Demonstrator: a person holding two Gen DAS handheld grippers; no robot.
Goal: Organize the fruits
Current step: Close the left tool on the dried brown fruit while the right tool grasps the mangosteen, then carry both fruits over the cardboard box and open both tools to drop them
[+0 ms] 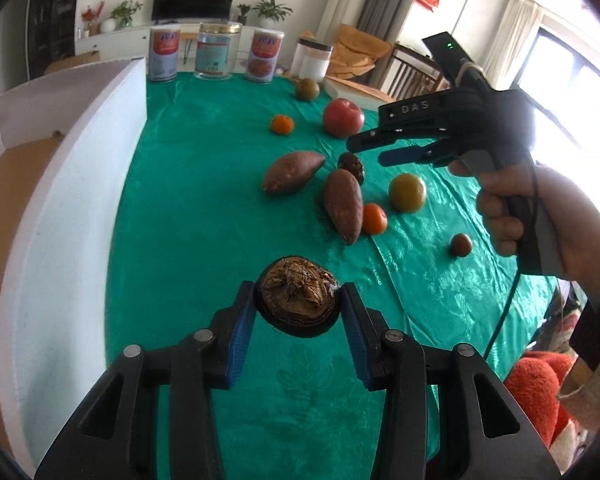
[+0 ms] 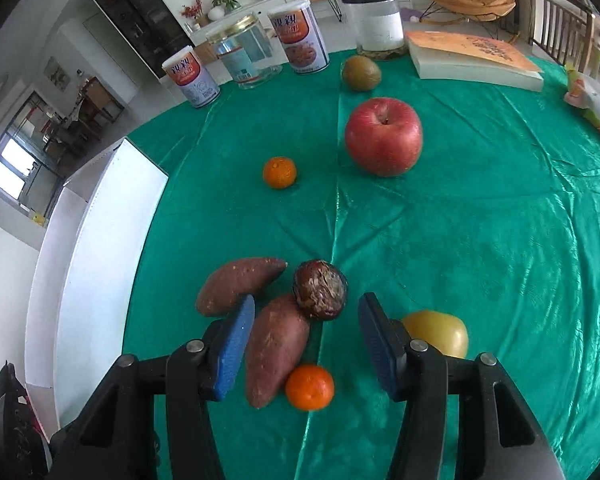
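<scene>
My left gripper (image 1: 298, 300) is shut on a brown, scaly round bulb (image 1: 298, 296), held above the green tablecloth (image 1: 204, 200). My right gripper (image 2: 306, 304) is open and hangs over a second dark bulb (image 2: 320, 290), which lies between the blue pads (image 2: 236, 344) without touching them. In the left wrist view this right gripper (image 1: 366, 152) points at that bulb (image 1: 351, 166). Around it lie two sweet potatoes (image 2: 236, 284) (image 2: 276, 348), a mandarin (image 2: 310, 386) and a yellow-green fruit (image 2: 440, 336). Farther back are a red apple (image 2: 384, 136), another mandarin (image 2: 280, 172) and a kiwi (image 2: 361, 73).
A white open box (image 1: 60, 200) stands along the table's left side. Two cans (image 2: 302, 40), a glass jar (image 2: 248, 56), a white-filled jar (image 2: 376, 20) and a book (image 2: 476, 60) line the far edge. A small brown fruit (image 1: 461, 245) lies near the right edge.
</scene>
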